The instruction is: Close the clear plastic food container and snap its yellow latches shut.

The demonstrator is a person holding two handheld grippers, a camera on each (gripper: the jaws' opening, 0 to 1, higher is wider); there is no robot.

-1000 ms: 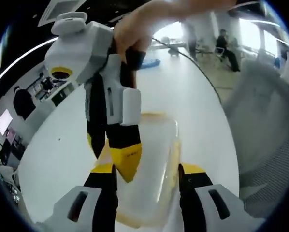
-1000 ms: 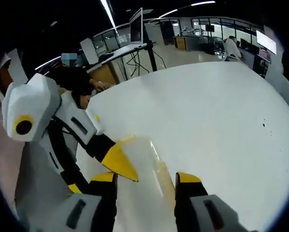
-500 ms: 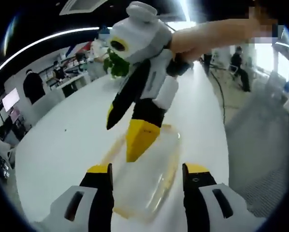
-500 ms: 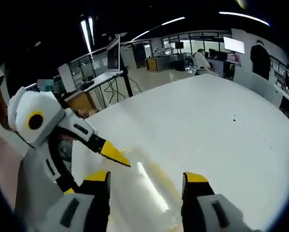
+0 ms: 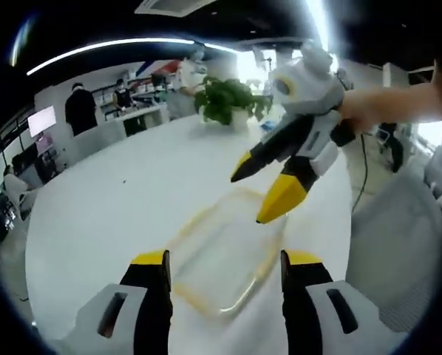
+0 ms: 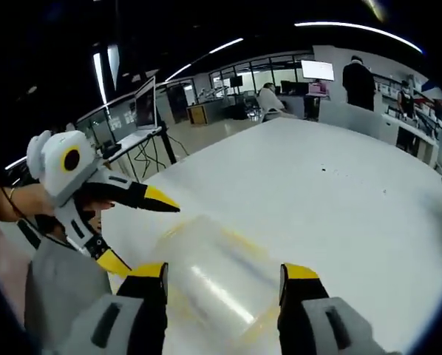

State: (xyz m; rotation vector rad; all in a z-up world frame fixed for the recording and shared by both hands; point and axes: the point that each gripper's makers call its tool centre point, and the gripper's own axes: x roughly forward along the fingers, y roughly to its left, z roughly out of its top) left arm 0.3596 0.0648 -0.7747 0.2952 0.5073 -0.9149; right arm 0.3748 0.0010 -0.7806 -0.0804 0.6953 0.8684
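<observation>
Container: the clear rectangular plastic food container with yellow edging (image 5: 225, 259) (image 6: 213, 274) lay flat on the white table (image 5: 125, 192) (image 6: 339, 192), lid down.
Left gripper (image 5: 225, 260) (image 6: 136, 231): jaws spread wide, holding nothing, above the container.
Right gripper (image 6: 222, 272) (image 5: 258, 196): jaws parted, holding nothing, raised over the container's far end.
Background: a green potted plant (image 5: 228, 100) beyond the table.

No readable text anywhere right now. The wall screen (image 5: 42, 118) at the far left of the left gripper view glows, but its content is too small and blurred to make out. Same story for the wall monitor (image 6: 315, 70) at the back of the office in the right gripper view: bright, yet no letters or numbers come through.
</observation>
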